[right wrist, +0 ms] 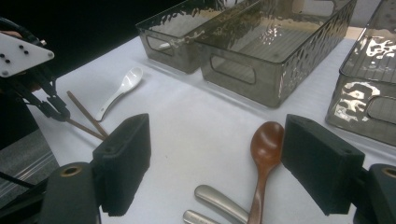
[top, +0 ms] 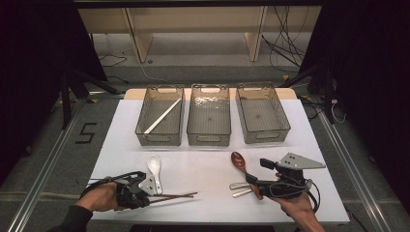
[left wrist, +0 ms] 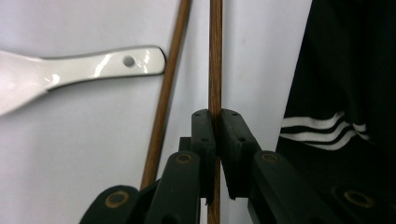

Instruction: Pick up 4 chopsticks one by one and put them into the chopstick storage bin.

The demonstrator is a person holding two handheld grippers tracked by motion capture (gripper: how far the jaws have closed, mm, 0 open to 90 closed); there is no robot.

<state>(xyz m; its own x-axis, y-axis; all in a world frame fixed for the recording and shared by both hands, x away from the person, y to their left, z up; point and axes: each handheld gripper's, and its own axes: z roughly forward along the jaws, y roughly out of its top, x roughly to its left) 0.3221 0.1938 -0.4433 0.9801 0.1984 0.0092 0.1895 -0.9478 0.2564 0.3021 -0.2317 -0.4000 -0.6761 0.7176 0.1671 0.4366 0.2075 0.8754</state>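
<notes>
At the left of the tabletop (top: 121, 145), the left tool (top: 146, 195) is seen clamped on one brown chopstick (left wrist: 215, 56), its jaws pressed together against the stick; the second chopstick (left wrist: 164, 107) lies loose just beside it, and both rest near the front edge. A white ceramic spoon (top: 154, 166) lies just behind the chopsticks, apart from the jaws. Farther back, three clear bins are lined up: in the left bin (top: 160, 137) a pale chopstick-like stick (top: 163, 116) is laid on a diagonal, while the middle bin (top: 209, 137) and the right bin (top: 263, 135) appear to hold nothing. To the right, a wooden spoon (right wrist: 264, 161) and two metal handles (right wrist: 219, 203) lie together on the tabletop, with the right tool (right wrist: 219, 163) held wide apart over them, gripping nothing. The sorting is judged to be at an early stage: only one piece seems to be placed, and the chopsticks, the white spoon, the wooden spoon and the metal pieces are all left to be moved into bins.
</notes>
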